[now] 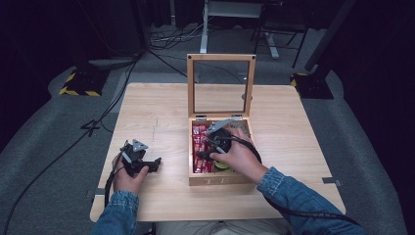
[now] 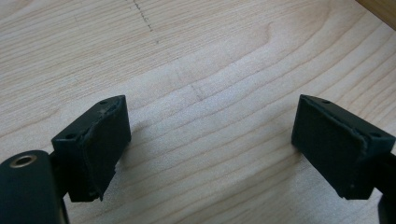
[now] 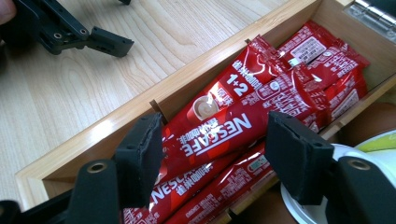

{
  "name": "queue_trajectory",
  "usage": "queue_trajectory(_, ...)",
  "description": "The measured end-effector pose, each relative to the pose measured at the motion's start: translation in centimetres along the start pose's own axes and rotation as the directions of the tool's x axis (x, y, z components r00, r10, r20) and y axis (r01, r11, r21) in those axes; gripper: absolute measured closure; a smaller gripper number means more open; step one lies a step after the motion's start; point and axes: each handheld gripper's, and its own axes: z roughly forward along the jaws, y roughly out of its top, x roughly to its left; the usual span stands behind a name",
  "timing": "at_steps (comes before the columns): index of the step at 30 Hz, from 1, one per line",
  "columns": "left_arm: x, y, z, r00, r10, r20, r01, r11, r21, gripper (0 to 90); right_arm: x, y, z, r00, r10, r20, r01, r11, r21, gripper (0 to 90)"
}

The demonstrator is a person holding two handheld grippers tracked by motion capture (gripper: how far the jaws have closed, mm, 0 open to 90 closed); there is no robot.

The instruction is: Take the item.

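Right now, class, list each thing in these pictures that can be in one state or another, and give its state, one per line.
Wooden box: open, standing on the table.
Box lid: raised upright, glass pane in a wooden frame.
Coffee sachets: sealed, lying stacked in the box's left compartment.
Left gripper: open, empty, over bare table.
Right gripper: open, jaws either side of a sachet, not yet closed on it.

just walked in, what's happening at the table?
A person works a wooden box with its lid up. The right gripper is down in the box's left compartment, jaws open on either side of a red Nescafe sachet, not yet closed on it. The left gripper rests open over bare table, holding nothing.
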Motion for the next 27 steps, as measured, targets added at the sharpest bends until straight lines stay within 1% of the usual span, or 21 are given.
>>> queue_trajectory(6, 0.0, 0.0, 0.0, 1.0000, 0.001, -0.001, -0.001, 1.0000, 0.000, 12.1, 0.4, 0.1, 0.7, 0.9999, 0.007, 0.014, -0.007, 0.9999, 0.013, 35.6)
queue_trajectory(10, 0.0, 0.0, 0.0, 1.0000, 0.001, -0.001, -0.001, 1.0000, 0.000, 12.0, 0.5, 0.1, 1.2, 0.9998, 0.011, 0.014, -0.011, 0.9999, 0.010, 32.8)
queue_trajectory(20, 0.0, 0.0, 0.0, 1.0000, 0.001, 0.000, -0.001, 1.0000, 0.000, 12.1, 0.4, 0.1, 1.5, 0.9999, 0.005, 0.015, -0.005, 0.9999, 0.013, 35.6)
queue_trajectory(22, 0.0, 0.0, 0.0, 1.0000, 0.000, 0.000, 0.000, 1.0000, 0.000, 12.1, 0.4, 0.1, 1.5, 0.9998, 0.002, 0.019, -0.002, 0.9999, 0.015, 37.9)
queue_trajectory(24, 0.0, 0.0, 0.0, 1.0000, 0.000, 0.000, 0.000, 1.0000, 0.000, 12.0, 0.3, 0.1, 1.5, 0.9997, -0.005, 0.023, 0.005, 0.9997, 0.023, 42.3)
queue_trajectory(27, 0.0, 0.0, 0.0, 1.0000, 0.000, 0.000, 0.000, 1.0000, 0.000, 12.1, 0.2, 0.1, 1.3, 0.9997, -0.011, 0.020, 0.010, 0.9990, 0.043, 55.0)
